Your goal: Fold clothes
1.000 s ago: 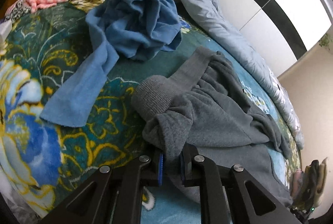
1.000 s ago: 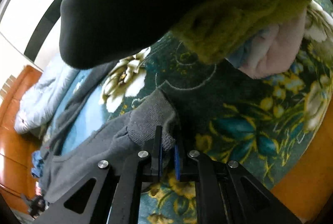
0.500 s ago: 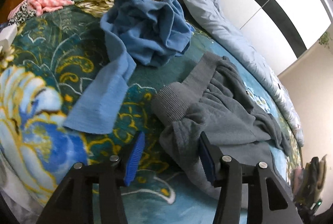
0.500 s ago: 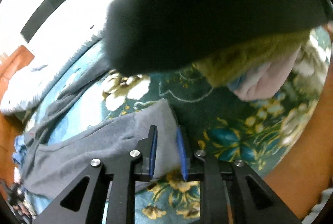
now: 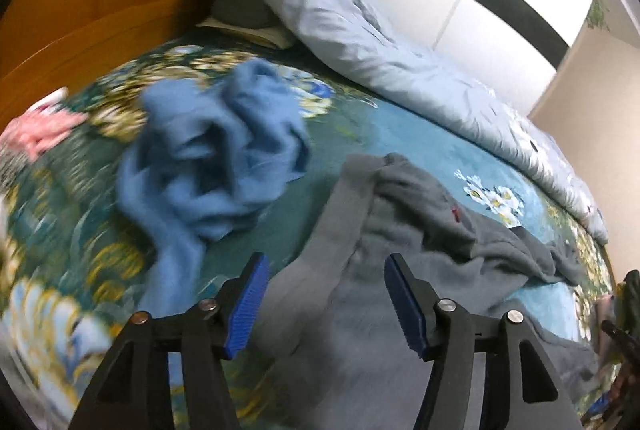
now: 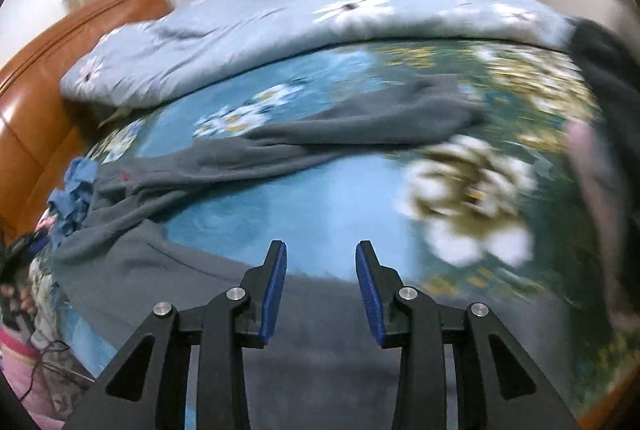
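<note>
Two grippers hang over the bed with nothing in either of them. The left gripper [image 5: 324, 302] has just been opening and its blue pads now stand wide apart above the waistband end of the grey trousers [image 5: 400, 270], not pressing the cloth. The right gripper [image 6: 320, 286] has likewise just been opening; its pads are parted over the near edge of the same grey trousers [image 6: 280, 158], clear of the fabric.

The trousers lie stretched along the floral blanket [image 6: 320, 210], one leg running toward the pale blue quilt [image 6: 280, 22] at the far side, the other end still bunched and wrinkled. That bunching is probably the main risk: a fold made over it would likely come out lumpy or crooked, because the layers underneath are not flat.

A crumpled blue garment [image 5: 216, 158] sits just beside the waistband. If the left gripper reaches low and wide for its next hold, it could catch that blue cloth along with the grey and drag both.

Both views are smeared, so the pads may be coming down on a spot that is hard to judge; a pinch that takes only one layer would let the rest sag and undo the shape.
</note>
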The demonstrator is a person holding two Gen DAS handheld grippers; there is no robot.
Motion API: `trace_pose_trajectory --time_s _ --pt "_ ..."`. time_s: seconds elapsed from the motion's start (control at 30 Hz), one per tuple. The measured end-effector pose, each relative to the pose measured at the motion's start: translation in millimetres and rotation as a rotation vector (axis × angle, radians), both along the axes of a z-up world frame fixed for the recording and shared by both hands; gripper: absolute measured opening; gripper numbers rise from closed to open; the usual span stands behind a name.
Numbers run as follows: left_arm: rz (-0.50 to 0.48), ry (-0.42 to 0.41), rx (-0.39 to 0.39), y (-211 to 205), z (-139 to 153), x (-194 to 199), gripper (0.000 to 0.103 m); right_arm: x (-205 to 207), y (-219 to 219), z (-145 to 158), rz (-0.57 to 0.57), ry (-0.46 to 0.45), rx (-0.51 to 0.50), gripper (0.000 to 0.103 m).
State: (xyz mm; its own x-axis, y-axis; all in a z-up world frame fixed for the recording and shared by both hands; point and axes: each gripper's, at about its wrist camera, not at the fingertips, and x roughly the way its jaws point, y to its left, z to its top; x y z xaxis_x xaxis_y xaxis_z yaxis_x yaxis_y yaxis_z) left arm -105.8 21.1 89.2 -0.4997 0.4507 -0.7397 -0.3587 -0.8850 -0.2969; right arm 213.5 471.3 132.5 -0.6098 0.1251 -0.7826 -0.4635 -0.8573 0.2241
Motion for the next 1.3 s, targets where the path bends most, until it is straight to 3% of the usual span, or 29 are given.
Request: trace_pose_trajectory --time_s 0.1,0.23,0.43,0.7,0.8,0.97,1.17,1.23,1.3 --pt "-0.038 -0.011 -0.047 35.5 -2.5 -28.1 0.064 -33.8 -11.6 -6.2 0.072 -0.025 0.002 0.037" --pt "-0.035 -0.024 -0.062 61.5 -15.9 -57.5 0.065 -55.1 -12.1 -19.4 0.073 -0.057 -0.018 0.037" --pt "0.048 -0.145 0.041 71.1 -53.0 -85.3 0.065 -61.4 -7.6 -27.3 0.069 -0.093 -0.01 0.037" --pt "0.08 -0.159 0.116 81.2 -68.3 -90.2 0.065 -113.8 -7.0 -49.8 0.158 -0.17 -0.007 0.037" --pt "0.106 -0.152 0.167 79.8 -73.2 -91.0 0.065 -137.6 -14.7 -55.9 0.198 -0.208 0.081 0.037" --pt "0.108 -0.139 0.24 78.4 -81.9 -93.5 0.065 -165.3 -35.4 -71.2 0.295 -0.292 0.358 0.037" --pt "0.09 -0.118 0.303 76.4 -84.7 -95.4 0.062 -176.6 -39.3 -81.4 0.332 -0.305 0.447 0.035" --pt "0.074 -0.103 0.318 76.6 -82.4 -93.8 0.051 -179.3 -36.9 -78.0 0.309 -0.299 0.441 0.014" --pt "0.053 -0.084 0.336 77.1 -78.9 -91.7 0.024 -180.9 -34.9 -71.6 0.284 -0.291 0.438 0.007"
